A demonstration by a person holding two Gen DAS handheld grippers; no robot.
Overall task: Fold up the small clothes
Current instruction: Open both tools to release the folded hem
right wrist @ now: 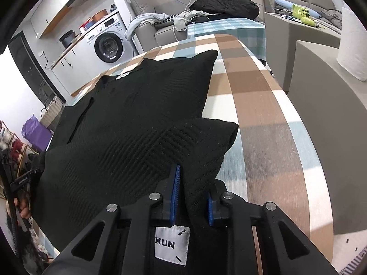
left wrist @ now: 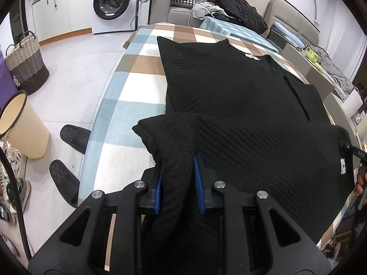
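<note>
A black ribbed knit top (left wrist: 240, 87) lies spread on the checked table (left wrist: 128, 105), collar end far from me. My left gripper (left wrist: 177, 178) is shut on its near left corner, with the knit bunched between the blue pads. My right gripper (right wrist: 192, 197) is shut on the near right corner (right wrist: 206, 142), with a white "XUN" label (right wrist: 172, 244) hanging under it. Both corners are lifted a little, and the near hem (right wrist: 110, 151) is raised between them. The right gripper's tip also shows at the right edge of the left wrist view (left wrist: 354, 151).
Left of the table on the floor are black slippers (left wrist: 73, 137), a cream bin (left wrist: 25, 126) and a woven basket (left wrist: 26, 64). A washing machine (left wrist: 112, 2) and a sofa with piled clothes (left wrist: 236, 9) stand behind. A grey cabinet (right wrist: 325, 96) is close on the right.
</note>
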